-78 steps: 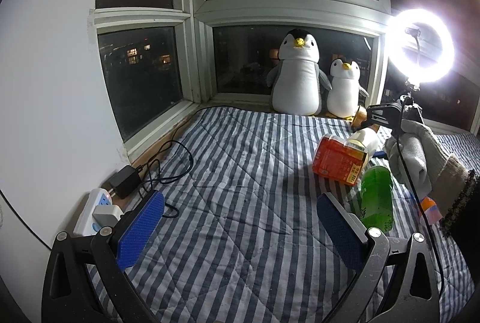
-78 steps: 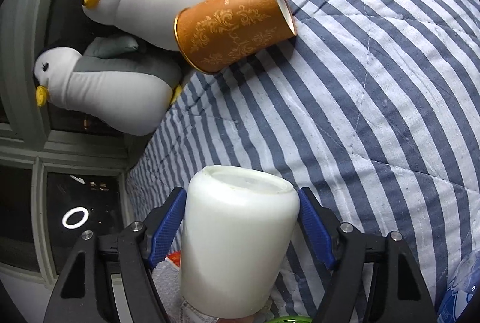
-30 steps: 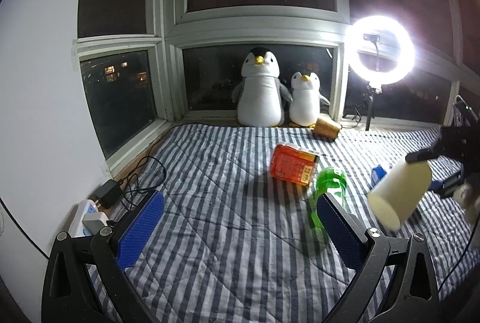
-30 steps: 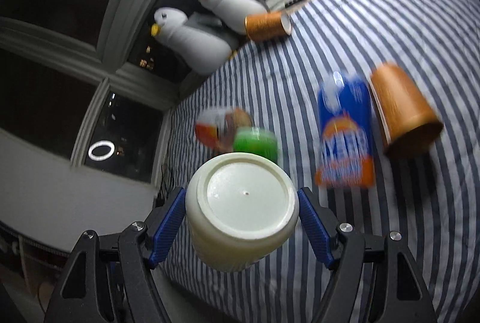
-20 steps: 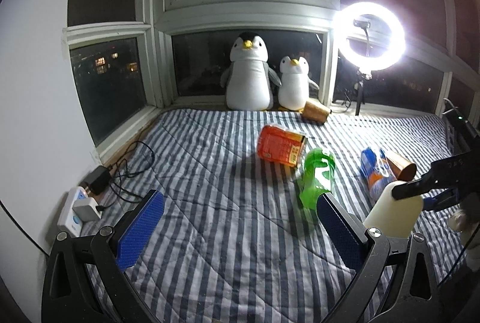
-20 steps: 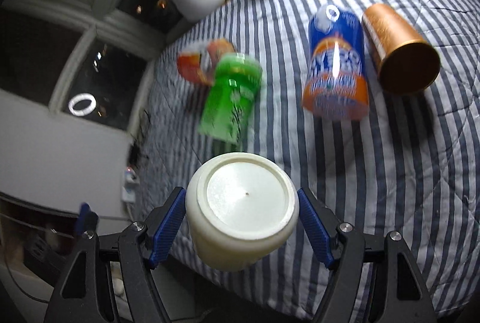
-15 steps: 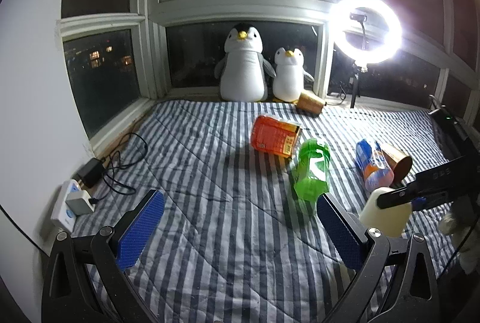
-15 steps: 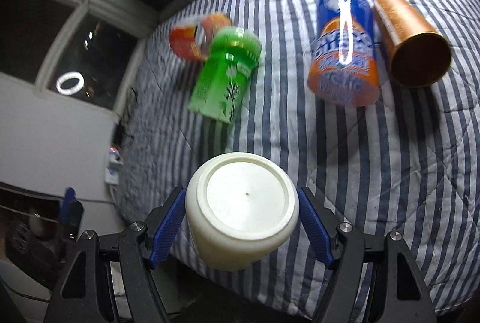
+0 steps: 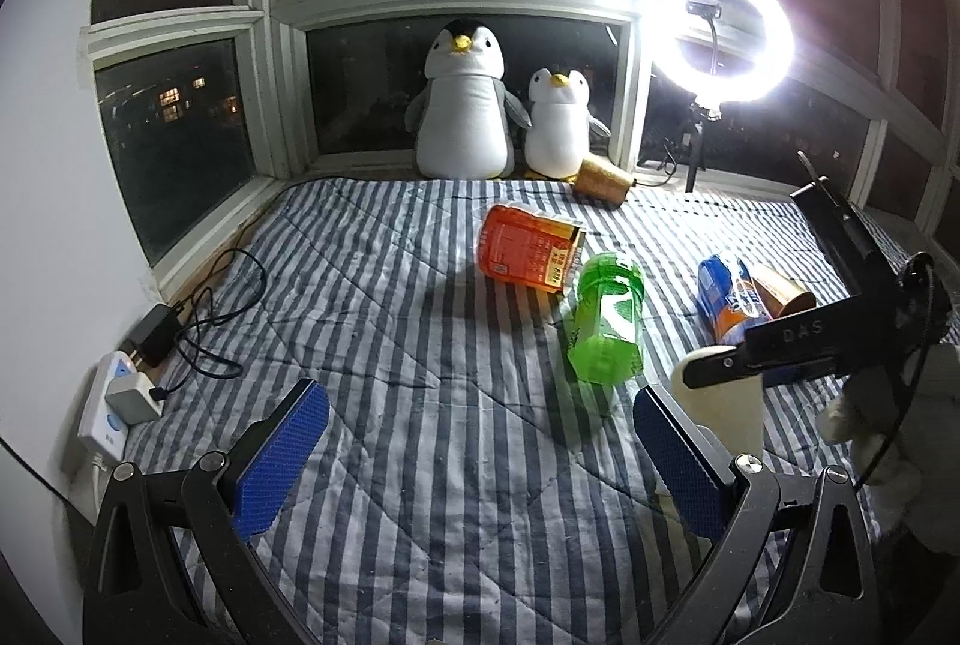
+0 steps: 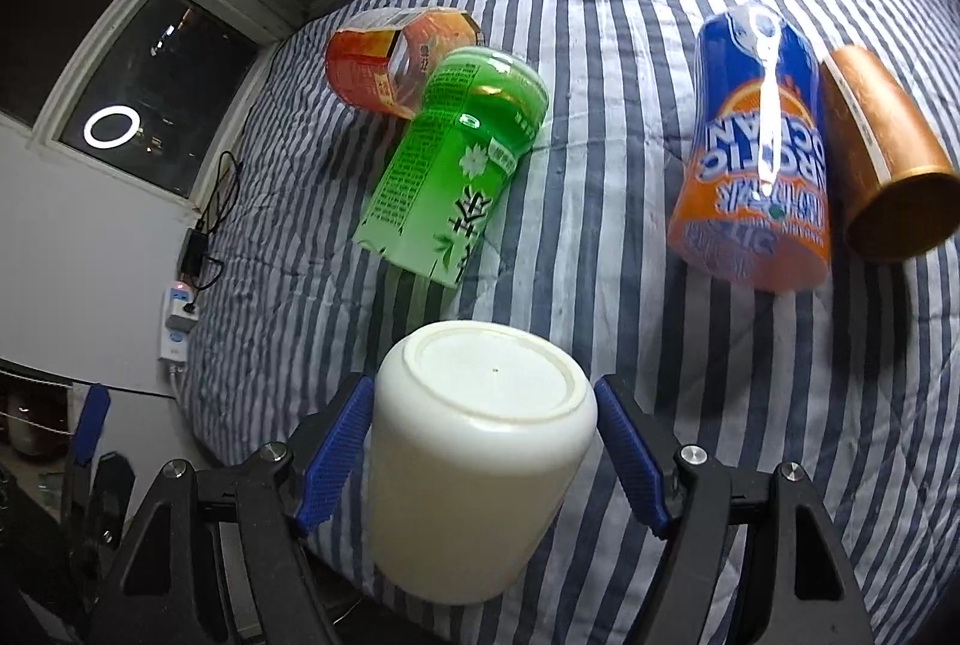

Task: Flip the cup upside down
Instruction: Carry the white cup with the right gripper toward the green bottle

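Cup (image 10: 480,456) is plain creamy white, flat base facing the right wrist camera, sitting low at 6 o'clock over the striped blanket (image 10: 600,201). Right gripper (image 10: 480,459) has its blue pads pinching it on both sides. Left gripper (image 9: 474,459) hangs over the blanket with jaws spread wide, nothing between them.

- two plush penguins (image 9: 461,105) sit at the back of the bed (image 9: 390,345), against the window
- paper cup (image 9: 603,177) lies just right of them
- cut carton (image 9: 528,249) mid-bed, bottle (image 9: 606,327) in front of it
- can (image 9: 723,297) further right, touching another paper cup (image 10: 888,153)
- power strip (image 9: 114,405) at the left edge
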{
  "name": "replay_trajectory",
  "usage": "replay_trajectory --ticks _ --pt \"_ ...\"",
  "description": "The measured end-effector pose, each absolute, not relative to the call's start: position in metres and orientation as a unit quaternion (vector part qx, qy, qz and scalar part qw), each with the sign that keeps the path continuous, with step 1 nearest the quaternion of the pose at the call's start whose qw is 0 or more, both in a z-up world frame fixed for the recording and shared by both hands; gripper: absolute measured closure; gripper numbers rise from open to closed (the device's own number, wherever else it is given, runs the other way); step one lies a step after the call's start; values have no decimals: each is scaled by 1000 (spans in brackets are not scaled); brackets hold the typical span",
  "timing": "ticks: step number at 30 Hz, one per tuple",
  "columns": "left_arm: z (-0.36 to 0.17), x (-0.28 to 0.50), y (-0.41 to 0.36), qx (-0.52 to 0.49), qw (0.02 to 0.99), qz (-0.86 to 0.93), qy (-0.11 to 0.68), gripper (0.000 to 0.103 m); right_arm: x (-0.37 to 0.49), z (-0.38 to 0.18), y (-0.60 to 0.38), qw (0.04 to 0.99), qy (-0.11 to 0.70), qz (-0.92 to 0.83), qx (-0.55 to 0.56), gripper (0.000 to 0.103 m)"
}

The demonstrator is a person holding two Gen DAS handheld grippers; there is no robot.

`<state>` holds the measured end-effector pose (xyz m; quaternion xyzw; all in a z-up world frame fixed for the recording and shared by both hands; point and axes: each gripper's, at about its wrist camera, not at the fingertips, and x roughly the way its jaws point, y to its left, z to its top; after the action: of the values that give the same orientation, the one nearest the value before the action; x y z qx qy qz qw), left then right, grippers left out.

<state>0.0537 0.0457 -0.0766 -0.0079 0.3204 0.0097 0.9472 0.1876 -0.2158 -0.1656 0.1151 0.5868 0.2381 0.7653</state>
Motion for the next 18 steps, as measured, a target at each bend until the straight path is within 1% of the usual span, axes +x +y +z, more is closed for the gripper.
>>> replay_trajectory --ticks 3,8,14,18 --pt "-80 62 43 -12 943 -2 333 0 191 -167 -217 768 582 238 120 31" --pt "-86 82 31 -17 924 -51 379 0 189 -158 -232 777 564 242 140 31" --pt "-82 116 -4 14 902 -107 418 0 160 -134 -268 815 506 232 162 31" --pt "-86 142 -37 34 877 -145 457 0 135 -130 -302 840 471 199 182 30"
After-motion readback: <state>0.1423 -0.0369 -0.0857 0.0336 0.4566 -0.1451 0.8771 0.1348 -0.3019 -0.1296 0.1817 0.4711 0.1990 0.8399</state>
